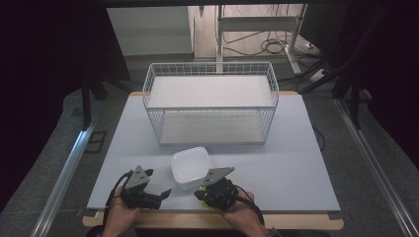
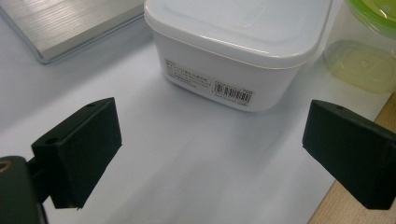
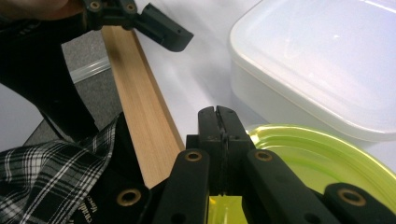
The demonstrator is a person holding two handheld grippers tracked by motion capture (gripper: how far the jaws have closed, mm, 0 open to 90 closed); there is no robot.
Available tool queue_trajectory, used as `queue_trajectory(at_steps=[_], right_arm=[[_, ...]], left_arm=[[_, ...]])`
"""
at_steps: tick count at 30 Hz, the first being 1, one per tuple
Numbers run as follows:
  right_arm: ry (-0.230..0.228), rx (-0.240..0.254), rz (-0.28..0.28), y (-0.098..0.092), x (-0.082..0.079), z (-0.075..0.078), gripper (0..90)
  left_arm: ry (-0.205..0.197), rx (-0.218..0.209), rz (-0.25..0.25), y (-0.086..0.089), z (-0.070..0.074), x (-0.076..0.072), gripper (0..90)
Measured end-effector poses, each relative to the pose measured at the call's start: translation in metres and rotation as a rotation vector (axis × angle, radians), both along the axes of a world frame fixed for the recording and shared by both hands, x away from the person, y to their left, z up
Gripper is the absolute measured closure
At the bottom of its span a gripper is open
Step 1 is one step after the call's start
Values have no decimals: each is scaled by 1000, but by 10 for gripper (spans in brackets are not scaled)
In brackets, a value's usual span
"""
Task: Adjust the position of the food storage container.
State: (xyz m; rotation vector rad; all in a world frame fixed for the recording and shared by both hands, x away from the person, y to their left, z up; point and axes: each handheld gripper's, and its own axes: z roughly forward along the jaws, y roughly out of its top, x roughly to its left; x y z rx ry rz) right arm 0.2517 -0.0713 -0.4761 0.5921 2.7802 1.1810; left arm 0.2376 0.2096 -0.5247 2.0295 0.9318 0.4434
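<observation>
A white lidded tub [image 1: 190,167] sits on the table's near half; in the left gripper view this tub [image 2: 233,51] shows a barcode label on its side. Right beside it stands a clear jar with a green lid [image 2: 369,42]. My left gripper [image 1: 160,196] rests at the front edge, to the tub's left. Its jaws [image 2: 210,135] stand wide open on bare table, short of the tub. My right gripper [image 1: 202,195] is over the green lid [image 3: 322,158], with its jaws [image 3: 218,119] pressed together and nothing between them. The white tub [image 3: 327,60] lies just beyond.
A white wire rack [image 1: 153,118] with two white shelves stands at the middle back of the pale table [image 1: 296,168]. The table's wooden front edge [image 3: 140,107] runs close under both hands. A plaid sleeve [image 3: 51,172] covers the right arm.
</observation>
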Motion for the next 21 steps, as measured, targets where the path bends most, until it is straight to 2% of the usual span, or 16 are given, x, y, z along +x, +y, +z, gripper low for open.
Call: queue_trajectory(at_steps=[4, 10, 21], right_arm=[[10, 4, 10, 3, -1, -2, 895], [10, -21, 38, 10, -5, -8, 895], [3, -44, -34, -13, 4, -8, 895]], left_arm=[[2, 3, 0, 0, 0, 0, 44], [2, 5, -1, 0, 0, 0, 44], [4, 12, -1, -1, -1, 0, 44]])
